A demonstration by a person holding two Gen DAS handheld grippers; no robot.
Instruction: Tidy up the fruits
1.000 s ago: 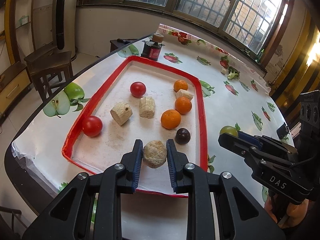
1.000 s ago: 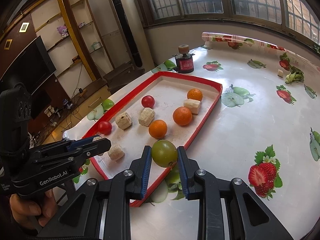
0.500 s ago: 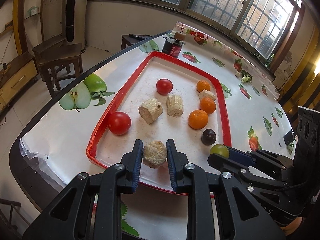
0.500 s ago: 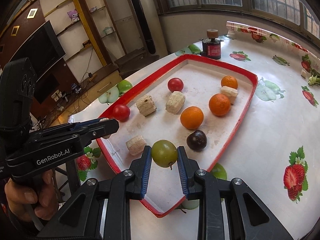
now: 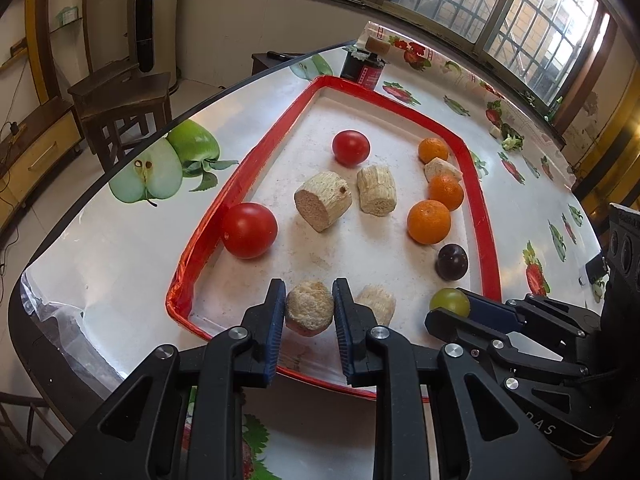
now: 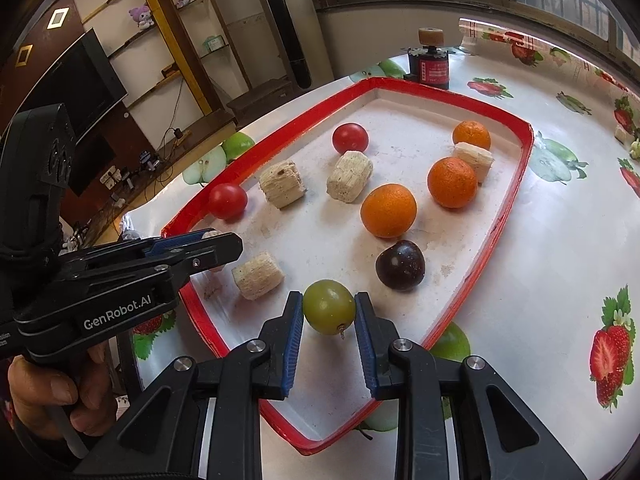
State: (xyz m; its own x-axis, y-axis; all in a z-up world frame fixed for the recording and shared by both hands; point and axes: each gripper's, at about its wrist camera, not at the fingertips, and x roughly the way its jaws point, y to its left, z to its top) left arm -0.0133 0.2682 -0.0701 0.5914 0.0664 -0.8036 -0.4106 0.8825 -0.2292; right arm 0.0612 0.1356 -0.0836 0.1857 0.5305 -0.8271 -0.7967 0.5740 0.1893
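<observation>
The left tongs (image 5: pixel 309 314) pinch a pale chunk (image 5: pixel 309 313) over the near end of the red tray (image 5: pixel 486 216). The right tongs (image 6: pixel 329 320) pinch a green fruit (image 6: pixel 329 306) over the same end, with a dark plum (image 6: pixel 400 265) just ahead to their right.
</observation>
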